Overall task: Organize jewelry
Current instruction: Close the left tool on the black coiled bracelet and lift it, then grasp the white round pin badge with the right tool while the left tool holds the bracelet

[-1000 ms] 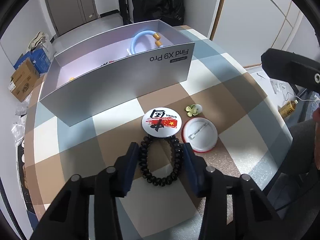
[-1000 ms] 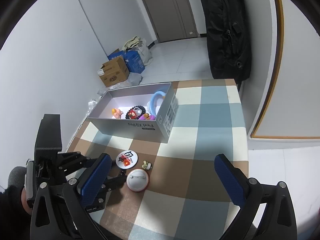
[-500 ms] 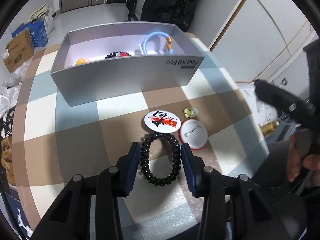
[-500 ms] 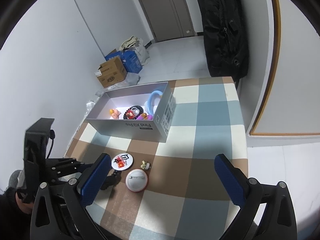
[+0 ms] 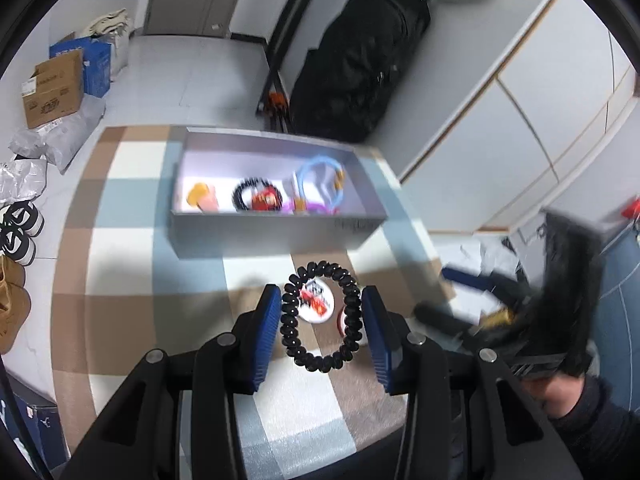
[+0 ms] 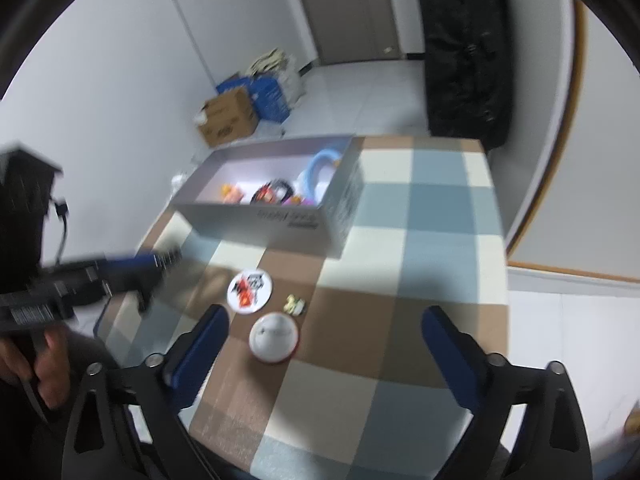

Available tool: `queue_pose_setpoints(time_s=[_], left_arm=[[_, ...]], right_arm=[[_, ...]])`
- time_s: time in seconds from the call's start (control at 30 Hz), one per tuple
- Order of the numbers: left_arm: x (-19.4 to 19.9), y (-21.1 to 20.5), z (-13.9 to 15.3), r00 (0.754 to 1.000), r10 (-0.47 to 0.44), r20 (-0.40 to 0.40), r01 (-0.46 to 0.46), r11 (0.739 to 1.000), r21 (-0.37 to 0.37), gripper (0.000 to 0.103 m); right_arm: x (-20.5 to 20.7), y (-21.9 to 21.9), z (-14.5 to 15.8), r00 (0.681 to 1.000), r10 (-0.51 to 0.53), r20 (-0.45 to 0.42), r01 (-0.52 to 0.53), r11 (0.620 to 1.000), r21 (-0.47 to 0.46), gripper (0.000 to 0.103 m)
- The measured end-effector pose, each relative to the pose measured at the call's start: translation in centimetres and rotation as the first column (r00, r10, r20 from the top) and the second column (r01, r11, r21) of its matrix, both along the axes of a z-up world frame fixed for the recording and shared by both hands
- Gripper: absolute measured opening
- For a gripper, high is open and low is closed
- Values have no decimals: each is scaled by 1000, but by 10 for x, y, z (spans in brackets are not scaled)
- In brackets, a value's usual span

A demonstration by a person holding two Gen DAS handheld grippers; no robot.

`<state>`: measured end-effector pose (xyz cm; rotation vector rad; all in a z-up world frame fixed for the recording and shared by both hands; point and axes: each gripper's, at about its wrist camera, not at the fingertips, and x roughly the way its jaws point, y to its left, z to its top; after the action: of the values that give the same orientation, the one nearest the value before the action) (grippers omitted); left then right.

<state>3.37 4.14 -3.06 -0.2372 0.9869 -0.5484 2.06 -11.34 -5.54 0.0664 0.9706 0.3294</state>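
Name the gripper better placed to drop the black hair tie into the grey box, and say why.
Left. The left gripper is shut on the black spiral hair tie, facing the grey box. The right gripper is open and empty.

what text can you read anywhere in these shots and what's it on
No text reads cleanly in either view.
Silver box: a printed line on its front wall, too blurred to read.
Round white badge: black characters and a red patch, blurred.
Cardboard box on the floor: dark print and a label, too small to read.
Barcode strip on the left gripper's body: unreadable.
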Motion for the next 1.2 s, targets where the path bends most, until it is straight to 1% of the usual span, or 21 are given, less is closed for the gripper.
queue_pose_setpoints(time_s=[0.1,0.2,0.23,0.3,0.37,0.4,0.47,0.53,0.63,0.73,0.83,0.9,0.97,1.13,1.2], left_arm=[[5,9,6,999,49,19,-48,998,-39,36],[7,15,9,996,80,32,-78,995,-59,36],[9,16,9,995,90,33,-87,994,-63,36],[11,20,8,994,103,27,-101,992,-78,36],[14,22,7,994,109,17,-107,990,-95,36],[15,22,7,993,113,16,-111,989,-97,36],[15,25,7,993,114,16,-112,989,-101,36],[14,28,8,993,119,17,-117,988,-101,36],[14,30,9,992,129,19,-126,986,-107,36],[14,31,11,992,128,24,-125,986,-107,36],[14,31,11,992,126,28,-122,987,-103,36],[14,31,11,992,125,25,-122,987,-105,36],[14,31,10,992,125,22,-122,987,-104,36],[15,31,10,992,124,16,-122,987,-105,36],[15,32,11,992,127,18,-124,986,-107,36]], right_arm=[[-1,14,-8,999,48,-22,-48,999,-24,88],[-4,26,-13,995,93,-31,-94,994,-51,83],[-5,31,-15,993,111,-35,-113,991,-68,79],[-5,37,-19,990,137,-42,-140,986,-90,76],[-4,42,-22,987,155,-48,-159,982,-102,70],[-4,44,-24,985,163,-49,-167,979,-113,69],[-2,49,-28,983,173,-54,-179,975,-131,61],[-1,54,-30,981,186,-59,-193,971,-139,55],[-2,63,-34,976,211,-57,-218,960,-177,54],[-5,71,-38,971,235,-52,-240,945,-221,46],[-5,75,-40,971,236,-45,-239,934,-267,42],[-4,73,-39,973,224,-50,-229,940,-254,39],[-2,70,-38,975,216,-56,-223,946,-234,39],[-3,69,-36,975,218,-50,-223,945,-240,38],[-2,68,-34,975,217,-43,-221,950,-221,34]])
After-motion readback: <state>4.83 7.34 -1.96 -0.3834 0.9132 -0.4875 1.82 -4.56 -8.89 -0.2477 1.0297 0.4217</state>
